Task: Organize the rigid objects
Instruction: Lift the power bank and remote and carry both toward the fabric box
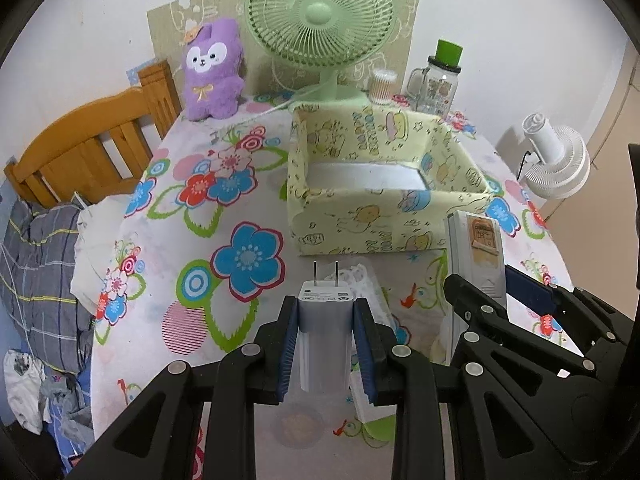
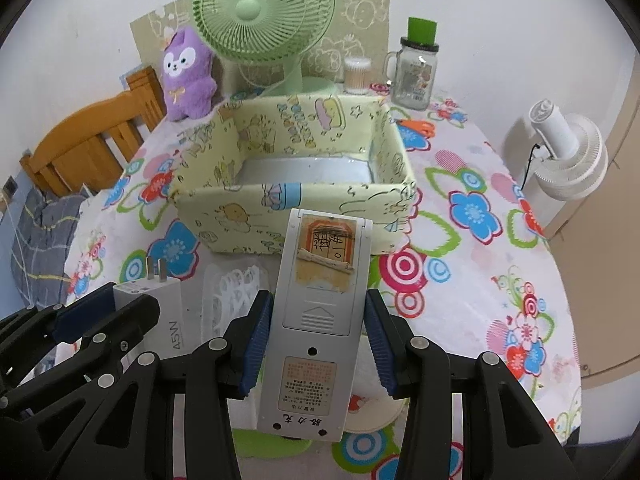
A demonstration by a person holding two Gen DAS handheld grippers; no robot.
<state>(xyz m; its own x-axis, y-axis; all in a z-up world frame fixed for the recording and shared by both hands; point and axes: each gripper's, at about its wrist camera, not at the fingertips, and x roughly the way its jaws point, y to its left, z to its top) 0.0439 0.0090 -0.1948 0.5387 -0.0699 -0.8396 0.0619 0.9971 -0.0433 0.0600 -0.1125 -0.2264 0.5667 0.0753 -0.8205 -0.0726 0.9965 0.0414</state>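
The left gripper clamps a white charger; the right gripper clamps a grey remote. Both look ready to carry over the yellow box and drop in.

Both wrist views are evenly lit with soft, diffuse indoor light, no harsh glare. Shadows are faint, only soft ones under the yellow patterned box and the green desk fan. Strong fisheye: black vignette in the corners, edges bowed. Focus sharp at centre, slightly soft toward the rim. No motion blur.
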